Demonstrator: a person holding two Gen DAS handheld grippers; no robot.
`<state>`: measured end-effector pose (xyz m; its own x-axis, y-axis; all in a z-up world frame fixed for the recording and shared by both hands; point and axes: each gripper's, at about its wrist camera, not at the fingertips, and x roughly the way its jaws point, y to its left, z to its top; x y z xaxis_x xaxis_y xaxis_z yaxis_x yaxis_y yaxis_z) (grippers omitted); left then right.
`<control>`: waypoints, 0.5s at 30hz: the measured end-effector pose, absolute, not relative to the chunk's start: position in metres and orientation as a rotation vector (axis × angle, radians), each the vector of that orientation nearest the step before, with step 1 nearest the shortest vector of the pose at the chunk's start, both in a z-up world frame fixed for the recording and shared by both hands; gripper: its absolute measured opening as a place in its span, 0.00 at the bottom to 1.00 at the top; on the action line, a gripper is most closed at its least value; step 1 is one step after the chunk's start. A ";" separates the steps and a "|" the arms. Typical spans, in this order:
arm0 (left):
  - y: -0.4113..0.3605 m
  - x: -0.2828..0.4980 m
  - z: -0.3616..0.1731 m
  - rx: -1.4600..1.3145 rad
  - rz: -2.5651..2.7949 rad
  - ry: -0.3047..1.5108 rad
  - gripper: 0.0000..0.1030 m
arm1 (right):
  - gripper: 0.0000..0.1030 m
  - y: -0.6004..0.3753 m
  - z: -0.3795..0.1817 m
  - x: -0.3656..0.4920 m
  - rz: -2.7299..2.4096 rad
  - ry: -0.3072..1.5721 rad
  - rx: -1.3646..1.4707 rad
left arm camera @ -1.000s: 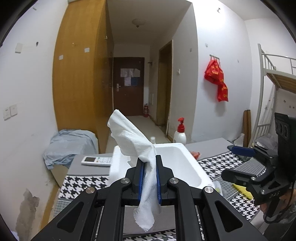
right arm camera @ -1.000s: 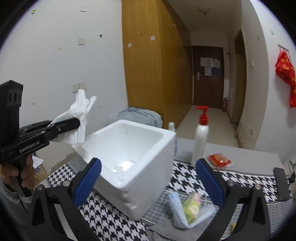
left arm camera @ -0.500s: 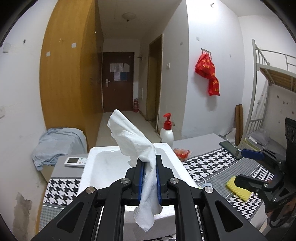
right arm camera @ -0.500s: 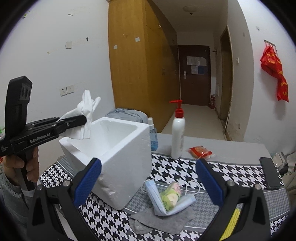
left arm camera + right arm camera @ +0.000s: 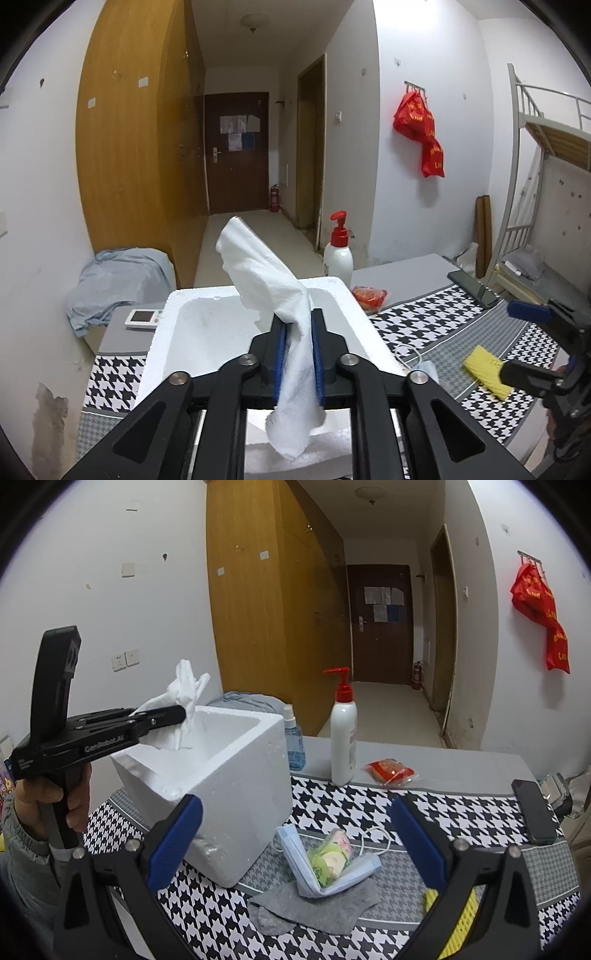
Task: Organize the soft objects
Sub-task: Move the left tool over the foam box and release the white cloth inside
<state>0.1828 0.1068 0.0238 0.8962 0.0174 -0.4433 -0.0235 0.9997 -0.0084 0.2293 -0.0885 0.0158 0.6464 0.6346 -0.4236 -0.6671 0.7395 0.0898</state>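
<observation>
Jaws of the left gripper (image 5: 298,334) have just been opening a little but sit narrow, with the white tissue (image 5: 273,295) still between the blue pads and touching both; whether they still press it is hard to tell. Tissue sticks up crumpled above the pads and hangs down below them, held over the open top of the white foam box (image 5: 229,775), near its left rim in the right wrist view. A hand (image 5: 44,801) in a grey sleeve grips the left gripper's handle. Right gripper (image 5: 295,830) has its jaws wide apart, nothing between them, hovering above the houndstooth cloth on the surface (image 5: 461,812). Foam box stands on that cloth. Just in front of the box lie a light blue face mask (image 5: 332,871) folded around a small green and pink item (image 5: 328,853), and a grey sock (image 5: 317,908) touching the mask's lower edge. Yellow sponge (image 5: 487,369) lies on the cloth to the right, partly hidden by the right gripper's finger. Behind the box stand a small blue spray bottle (image 5: 293,742) and a white pump bottle with red top (image 5: 343,734), with a red packet (image 5: 389,770) near it on the bare grey strip. Black phone (image 5: 533,812) lies at the right edge. White remote (image 5: 144,318) lies left of the box in the left wrist view.
</observation>
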 end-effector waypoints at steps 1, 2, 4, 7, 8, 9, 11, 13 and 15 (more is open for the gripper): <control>0.108 0.183 0.023 -0.015 0.021 0.458 0.28 | 1.00 -0.090 0.016 0.228 0.744 0.448 -0.072; 0.109 0.184 0.022 -0.018 0.026 0.460 0.42 | 1.00 -0.091 0.017 0.227 0.745 0.446 -0.068; 0.109 0.183 0.021 -0.014 0.052 0.452 0.64 | 1.00 -0.092 0.017 0.226 0.748 0.443 -0.063; 0.109 0.180 0.022 -0.003 0.083 0.433 0.81 | 1.00 -0.093 0.016 0.225 0.749 0.441 -0.062; 0.109 0.179 0.022 -0.003 0.089 0.428 0.88 | 1.00 -0.093 0.016 0.224 0.750 0.440 -0.061; 0.109 0.178 0.023 -0.004 0.095 0.425 0.96 | 1.00 -0.093 0.016 0.224 0.751 0.441 -0.060; 0.109 0.174 0.024 -0.005 0.107 0.408 0.99 | 1.00 -0.093 0.015 0.224 0.752 0.442 -0.058; 0.107 0.171 0.025 -0.003 0.099 0.407 0.99 | 1.00 -0.094 0.014 0.224 0.751 0.442 -0.055; 0.107 0.168 0.026 0.002 0.104 0.401 0.99 | 1.00 -0.095 0.015 0.223 0.750 0.440 -0.054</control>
